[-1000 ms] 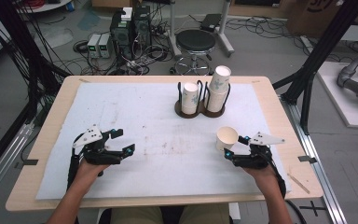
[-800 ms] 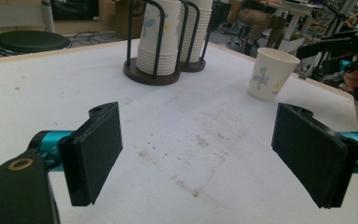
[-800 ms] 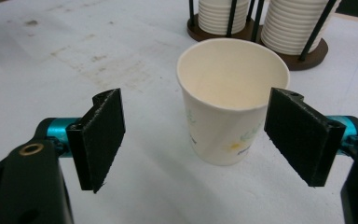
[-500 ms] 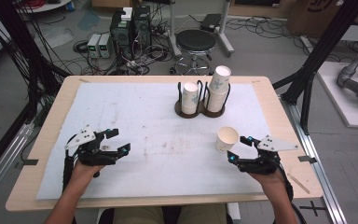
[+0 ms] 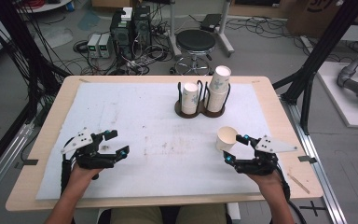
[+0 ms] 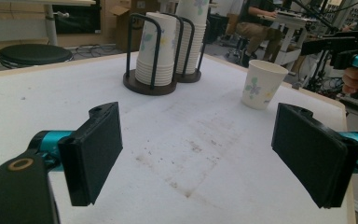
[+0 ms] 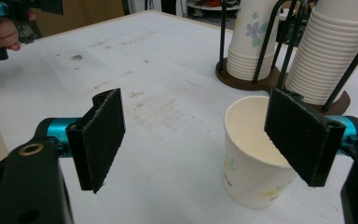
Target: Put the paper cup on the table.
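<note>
A white paper cup point(image 5: 226, 137) with a flower print stands upright and alone on the white mat. My right gripper point(image 5: 234, 148) is open just behind it, at the front right. In the right gripper view the cup point(image 7: 249, 154) sits close ahead, partly behind the right-hand jaw, and nothing grips it; the gripper point(image 7: 200, 140) is wide apart. My left gripper point(image 5: 117, 142) rests open and empty at the front left. From the left gripper view point(image 6: 196, 154) the cup point(image 6: 263, 84) stands far off to the right.
A dark wire cup holder point(image 5: 200, 111) stands at the back centre of the table with two stacks of paper cups, a shorter one point(image 5: 190, 95) and a taller one point(image 5: 219, 86). The mat point(image 5: 158, 140) has faint stains in the middle. A stool point(image 5: 196, 42) stands beyond the table.
My right gripper has drawn back from the cup toward the front right, leaving it standing. My left gripper has shifted slightly left and nearer the front edge.
</note>
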Demonstrator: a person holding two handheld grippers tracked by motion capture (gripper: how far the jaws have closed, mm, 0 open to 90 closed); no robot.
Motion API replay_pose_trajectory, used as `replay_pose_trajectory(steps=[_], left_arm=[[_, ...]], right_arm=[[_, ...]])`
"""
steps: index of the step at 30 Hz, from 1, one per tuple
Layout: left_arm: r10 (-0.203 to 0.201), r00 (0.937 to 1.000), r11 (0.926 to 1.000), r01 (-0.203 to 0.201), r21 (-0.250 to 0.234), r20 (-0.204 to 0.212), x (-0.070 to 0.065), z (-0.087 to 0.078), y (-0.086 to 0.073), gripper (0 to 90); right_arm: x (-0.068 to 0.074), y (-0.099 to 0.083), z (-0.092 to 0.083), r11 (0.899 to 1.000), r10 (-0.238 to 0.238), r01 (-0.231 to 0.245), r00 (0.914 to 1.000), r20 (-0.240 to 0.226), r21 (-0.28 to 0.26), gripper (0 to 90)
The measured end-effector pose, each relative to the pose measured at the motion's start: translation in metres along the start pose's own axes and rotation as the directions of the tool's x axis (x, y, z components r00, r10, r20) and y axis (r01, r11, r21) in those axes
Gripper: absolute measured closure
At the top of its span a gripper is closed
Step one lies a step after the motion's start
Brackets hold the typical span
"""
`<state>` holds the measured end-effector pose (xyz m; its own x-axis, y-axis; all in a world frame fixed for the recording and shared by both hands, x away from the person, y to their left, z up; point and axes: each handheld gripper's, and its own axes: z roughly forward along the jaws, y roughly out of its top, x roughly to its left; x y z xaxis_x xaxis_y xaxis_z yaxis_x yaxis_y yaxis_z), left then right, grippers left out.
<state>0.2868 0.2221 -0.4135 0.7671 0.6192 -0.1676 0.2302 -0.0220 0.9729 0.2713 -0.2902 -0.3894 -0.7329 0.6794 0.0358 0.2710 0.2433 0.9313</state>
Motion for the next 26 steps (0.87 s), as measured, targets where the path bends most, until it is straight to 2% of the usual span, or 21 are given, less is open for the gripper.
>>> replay_pose_trajectory(steps=[9,26], left_arm=[[0.003,1.0000,1.0000,-0.003,0.004,-0.005,-0.0010,-0.0008,-0.0014,16.2],[0.000,0.9998,0.9999,0.000,0.013,-0.021,0.0021,-0.0009,-0.0029,16.2]], right_arm=[[0.0011,0.0019,0.0014,1.000,0.007,-0.007,1.0000,-0.002,0.001,20.8],[-0.0011,0.0023,0.0023,1.000,-0.012,0.012,0.9999,0.012,-0.008,20.8]])
